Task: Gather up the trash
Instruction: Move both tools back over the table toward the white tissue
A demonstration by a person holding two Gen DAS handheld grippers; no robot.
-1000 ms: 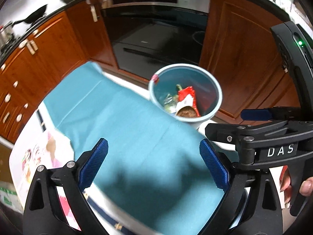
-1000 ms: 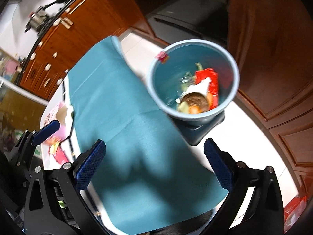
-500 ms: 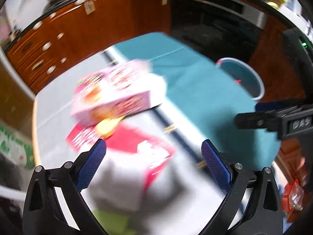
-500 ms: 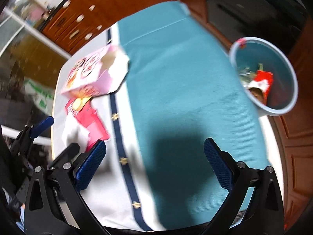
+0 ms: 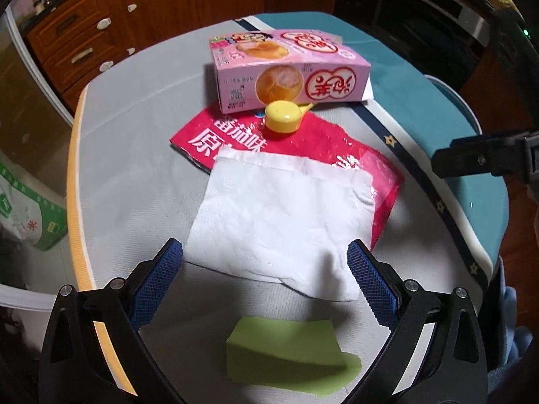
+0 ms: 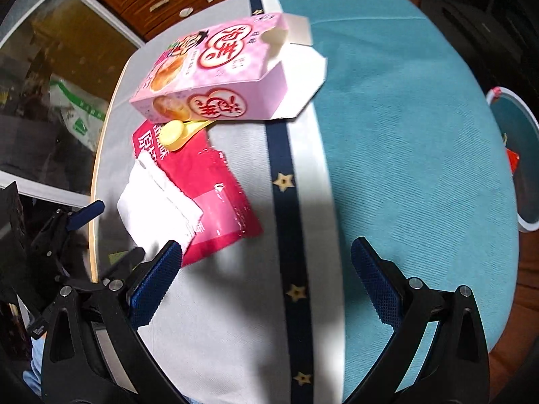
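Note:
A white paper napkin lies on a red snack wrapper on the table. A yellow scoop and an open pink carton sit behind them. A green paper scrap lies nearest. My left gripper is open and empty, just above the napkin's near edge. My right gripper is open and empty over the cloth's star-trimmed border, right of the wrapper, the napkin, the scoop and the carton. The blue trash bin stands beyond the table's right edge.
A teal cloth covers the table's right side. Wooden cabinets and a dark oven stand behind. A green and white bag sits on the floor to the left. The right gripper's body reaches in at the right.
Both grippers have swung left from over the trash bin to over the trash pile on the table. Both stay open and empty.

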